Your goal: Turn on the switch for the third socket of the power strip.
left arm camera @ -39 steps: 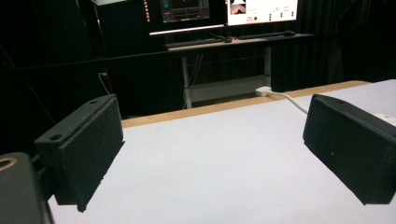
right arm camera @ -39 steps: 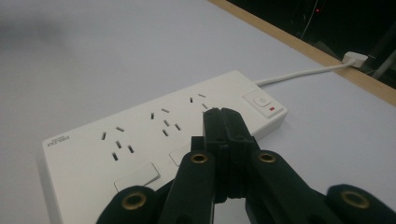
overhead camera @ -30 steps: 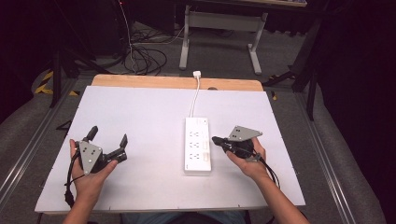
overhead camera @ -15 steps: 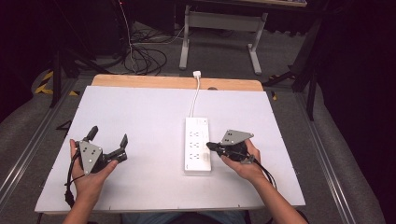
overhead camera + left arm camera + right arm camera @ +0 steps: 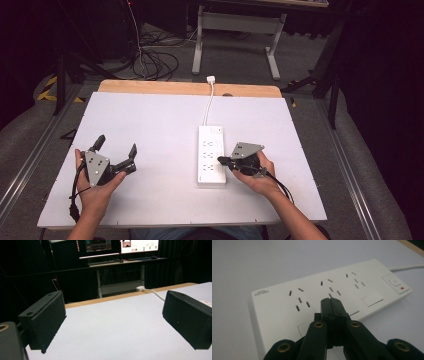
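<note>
We've nudged our right gripper (image 5: 222, 161) in from the side — jaws clenched on nothing — so its tip sits over the power strip (image 5: 210, 150), just ahead, while the left gripper (image 5: 116, 153) waits spread, well apart.

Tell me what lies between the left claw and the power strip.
Nothing: in the high view, bare white table top separates the left claw from the power strip.

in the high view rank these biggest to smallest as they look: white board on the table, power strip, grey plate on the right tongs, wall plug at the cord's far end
1. white board, by far the largest.
2. power strip.
3. grey plate on the right tongs; it sits higher, nearer the camera, so it may look larger than it is.
4. wall plug, farthest off and smallest.
</note>
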`<state>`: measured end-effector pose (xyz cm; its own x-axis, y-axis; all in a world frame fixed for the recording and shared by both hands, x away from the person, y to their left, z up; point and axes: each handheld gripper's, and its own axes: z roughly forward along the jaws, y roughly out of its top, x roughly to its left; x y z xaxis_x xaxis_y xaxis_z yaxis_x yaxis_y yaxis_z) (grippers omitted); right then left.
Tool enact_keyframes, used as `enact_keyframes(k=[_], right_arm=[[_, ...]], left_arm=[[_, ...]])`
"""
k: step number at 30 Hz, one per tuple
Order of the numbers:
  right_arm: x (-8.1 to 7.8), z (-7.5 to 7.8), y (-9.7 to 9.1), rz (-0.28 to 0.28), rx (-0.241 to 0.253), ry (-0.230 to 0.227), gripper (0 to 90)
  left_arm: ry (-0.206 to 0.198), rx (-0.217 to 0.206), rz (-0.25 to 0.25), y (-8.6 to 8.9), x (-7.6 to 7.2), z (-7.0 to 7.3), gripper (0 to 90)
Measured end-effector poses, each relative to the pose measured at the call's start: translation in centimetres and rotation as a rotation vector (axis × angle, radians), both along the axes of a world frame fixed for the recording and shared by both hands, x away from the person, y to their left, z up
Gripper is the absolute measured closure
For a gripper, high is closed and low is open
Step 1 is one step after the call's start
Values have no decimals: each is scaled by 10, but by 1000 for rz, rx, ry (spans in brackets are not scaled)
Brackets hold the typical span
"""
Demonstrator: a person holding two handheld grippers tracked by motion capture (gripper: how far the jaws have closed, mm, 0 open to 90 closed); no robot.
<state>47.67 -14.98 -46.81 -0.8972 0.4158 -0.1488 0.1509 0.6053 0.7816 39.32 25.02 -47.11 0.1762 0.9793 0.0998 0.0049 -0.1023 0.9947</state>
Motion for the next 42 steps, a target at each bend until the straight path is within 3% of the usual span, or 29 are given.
enact_keyframes(k=[32,42], right_arm=[[0,-7,2,-14,-17,-18,900],[2,-8,-2,-29,9,3,900]], left_arm=[[3,-1,-2,0,0,0,55],[3,-2,-3,0,0,0,55]])
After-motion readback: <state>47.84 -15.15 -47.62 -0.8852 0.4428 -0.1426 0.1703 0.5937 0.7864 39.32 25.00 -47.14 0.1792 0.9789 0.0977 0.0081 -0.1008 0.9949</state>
